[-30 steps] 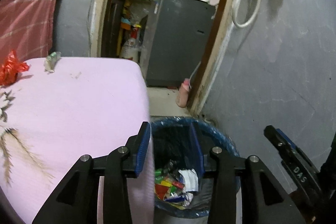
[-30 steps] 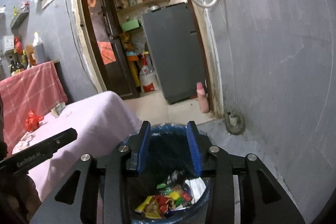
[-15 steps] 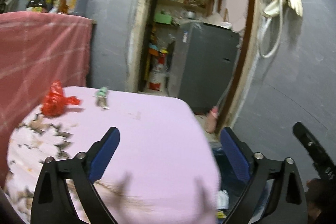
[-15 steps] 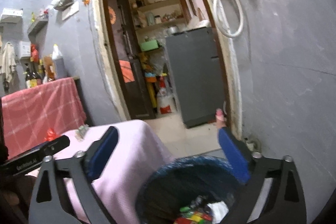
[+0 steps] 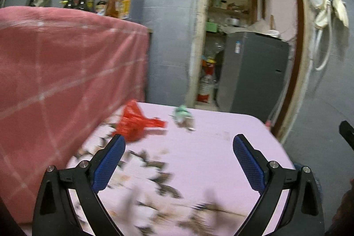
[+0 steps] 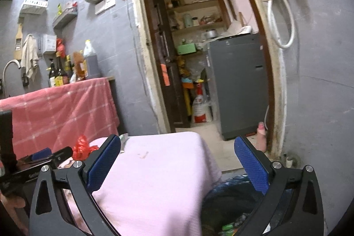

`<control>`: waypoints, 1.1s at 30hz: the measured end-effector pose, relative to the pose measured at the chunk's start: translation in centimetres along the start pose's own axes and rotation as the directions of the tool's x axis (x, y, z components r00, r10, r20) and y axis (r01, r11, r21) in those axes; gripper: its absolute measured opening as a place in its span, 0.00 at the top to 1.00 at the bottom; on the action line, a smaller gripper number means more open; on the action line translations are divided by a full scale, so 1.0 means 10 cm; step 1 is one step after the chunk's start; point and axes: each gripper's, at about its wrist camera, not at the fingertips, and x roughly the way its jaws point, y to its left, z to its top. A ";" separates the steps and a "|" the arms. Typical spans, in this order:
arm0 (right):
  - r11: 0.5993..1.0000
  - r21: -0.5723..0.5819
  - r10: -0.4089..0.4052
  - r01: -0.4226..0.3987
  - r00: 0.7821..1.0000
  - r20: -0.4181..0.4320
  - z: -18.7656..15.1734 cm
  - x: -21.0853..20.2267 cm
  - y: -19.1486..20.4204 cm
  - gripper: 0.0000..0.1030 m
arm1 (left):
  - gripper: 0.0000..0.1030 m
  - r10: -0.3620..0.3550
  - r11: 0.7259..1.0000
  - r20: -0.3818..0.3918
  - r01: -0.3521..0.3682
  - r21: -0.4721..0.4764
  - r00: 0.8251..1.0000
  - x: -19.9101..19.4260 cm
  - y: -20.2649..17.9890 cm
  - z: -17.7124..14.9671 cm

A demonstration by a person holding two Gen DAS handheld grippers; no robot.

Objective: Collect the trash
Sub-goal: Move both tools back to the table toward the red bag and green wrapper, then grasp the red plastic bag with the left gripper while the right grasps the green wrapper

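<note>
A: Reaching from here, the left gripper (image 5: 178, 148) has its jaws spread wide and empty over the pink cloth (image 5: 221, 160). The likely fault is snagging that soft fabric with the trash.

B: Where is the trash?

A: A crinkled red wrapper (image 5: 137, 121) and a crumpled green scrap (image 5: 182, 117) lie ahead. The thin foil may slip. The right gripper (image 6: 177, 160) is also spread, above the lined bin (image 6: 230, 194).

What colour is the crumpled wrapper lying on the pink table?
Bright red. The crumpled wrapper shows best in the left wrist view, near the far left of the table.
</note>
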 end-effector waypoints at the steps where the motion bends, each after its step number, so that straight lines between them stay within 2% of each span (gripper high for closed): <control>1: 1.000 -0.004 0.005 -0.005 1.000 -0.003 0.00 0.04 0.05 0.00 | 0.08 0.012 1.000 0.005 -0.012 -0.004 1.000 0.02 0.08 0.02; 6: 1.000 -0.006 0.028 -0.028 0.999 -0.015 0.05 0.30 0.31 0.00 | 0.08 0.069 0.997 0.004 -0.068 -0.028 0.998 0.16 0.46 0.11; 10: 0.998 -0.004 0.057 -0.057 0.998 -0.022 0.10 0.57 0.53 0.00 | 0.08 0.085 0.996 -0.011 -0.086 -0.038 0.996 0.32 0.71 0.15; 16: 0.993 -0.027 0.113 -0.117 0.987 -0.112 0.03 1.17 0.92 0.00 | 0.08 0.080 0.996 -0.114 -0.084 -0.032 0.990 0.68 0.92 0.14; 21: 0.987 -0.047 0.140 -0.153 0.966 -0.219 -0.10 1.68 1.15 0.01 | 0.08 0.069 0.997 -0.176 -0.075 -0.032 0.982 0.93 1.01 0.14; 24: 0.984 -0.054 0.148 -0.169 0.949 -0.280 -0.15 1.90 1.25 0.08 | 0.08 0.060 0.997 -0.203 -0.068 -0.032 0.977 1.02 1.05 0.14; 26: 0.982 -0.058 0.153 -0.178 0.942 -0.298 -0.15 2.01 1.30 0.17 | 0.08 0.053 0.997 -0.213 -0.063 -0.036 0.976 1.05 1.07 0.15; 30: 0.979 -0.068 0.156 -0.193 0.919 -0.363 -0.18 2.26 1.38 0.20 | 0.09 0.040 0.997 -0.231 -0.053 -0.050 0.972 1.09 1.13 0.15; 33: 0.978 -0.082 0.142 -0.191 0.903 -0.406 -0.25 2.43 1.43 0.30 | 0.15 0.032 0.997 -0.247 -0.049 -0.061 0.968 1.11 1.16 0.15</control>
